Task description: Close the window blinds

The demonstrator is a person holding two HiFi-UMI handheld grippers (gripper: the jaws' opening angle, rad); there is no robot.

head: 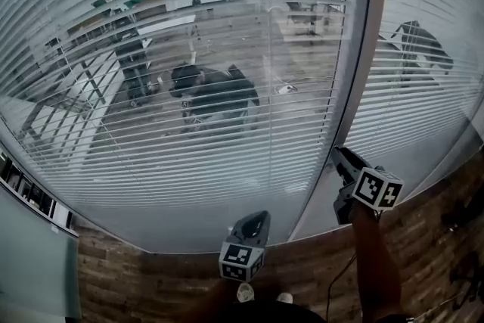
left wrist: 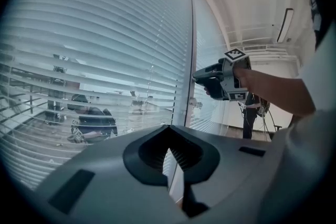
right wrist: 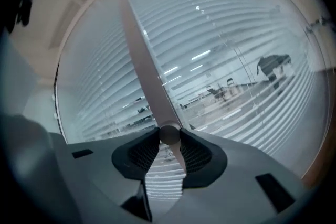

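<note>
Blinds [head: 189,49] not closed yet. The slats sit tilted open, and I see the room beyond through the gaps, so all the closing is left to do.

My right gripper [head: 339,155] has its fingers [right wrist: 140,153] clamped on a small round knob [right wrist: 169,134], probably the tilt control. It sits on the frame post [right wrist: 144,60], which rises straight ahead of the fingertips. Turning it is my guess for the remaining work.

My left gripper [left wrist: 170,152] has fingers together with nothing between them. It's idle and low, with the slats ahead of its tips and not touching them.

The slats' long axis runs side to side, crosswise to both pairs of fingers. They span either side of the post, and their flat faces are near level, not turned flat against the glass.
</note>
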